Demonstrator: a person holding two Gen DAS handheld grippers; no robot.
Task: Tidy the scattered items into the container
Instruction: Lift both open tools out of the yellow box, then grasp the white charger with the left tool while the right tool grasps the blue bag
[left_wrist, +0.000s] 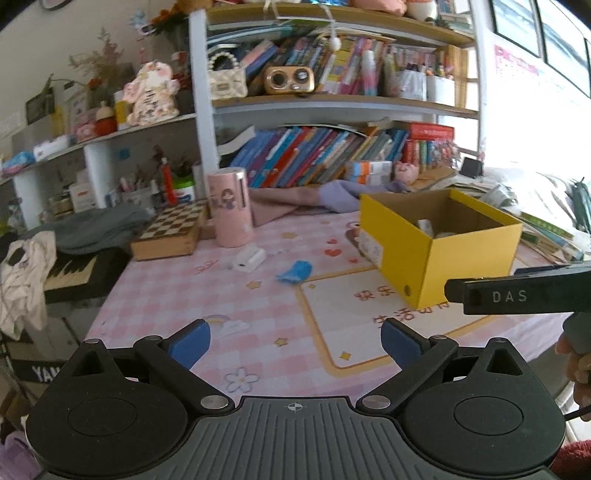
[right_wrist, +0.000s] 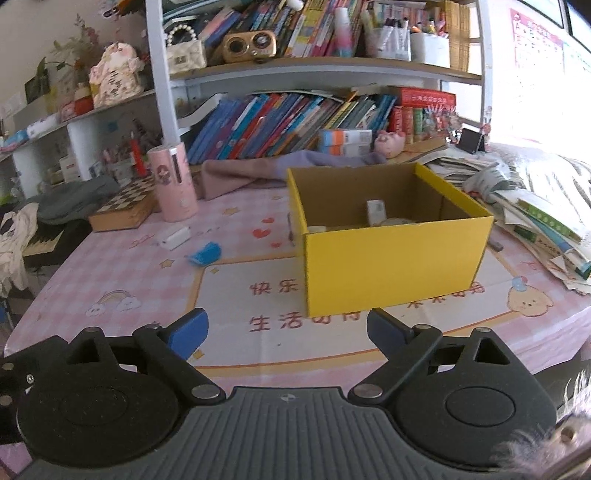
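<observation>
A yellow cardboard box (left_wrist: 465, 251) (right_wrist: 391, 258) stands open on the pink checked tablecloth (left_wrist: 184, 291) (right_wrist: 122, 273), with a few small items inside. Left of it lie a small blue object (left_wrist: 295, 272) (right_wrist: 207, 253) and a white block (left_wrist: 249, 258) (right_wrist: 174, 236). My left gripper (left_wrist: 295, 341) hovers low over the near table, open and empty, well short of the blue object. My right gripper (right_wrist: 286, 330) is open and empty just in front of the box's near wall. A black part of the right tool (left_wrist: 517, 291) shows at the right in the left wrist view.
A pink cylindrical case (left_wrist: 231, 206) (right_wrist: 173, 182) and a wooden chessboard box (left_wrist: 170, 232) (right_wrist: 123, 212) stand at the back left. Mauve cloth (left_wrist: 295, 199) lies behind the box. Papers and books (right_wrist: 535, 214) pile up at the right; bookshelves (right_wrist: 314, 70) rise behind.
</observation>
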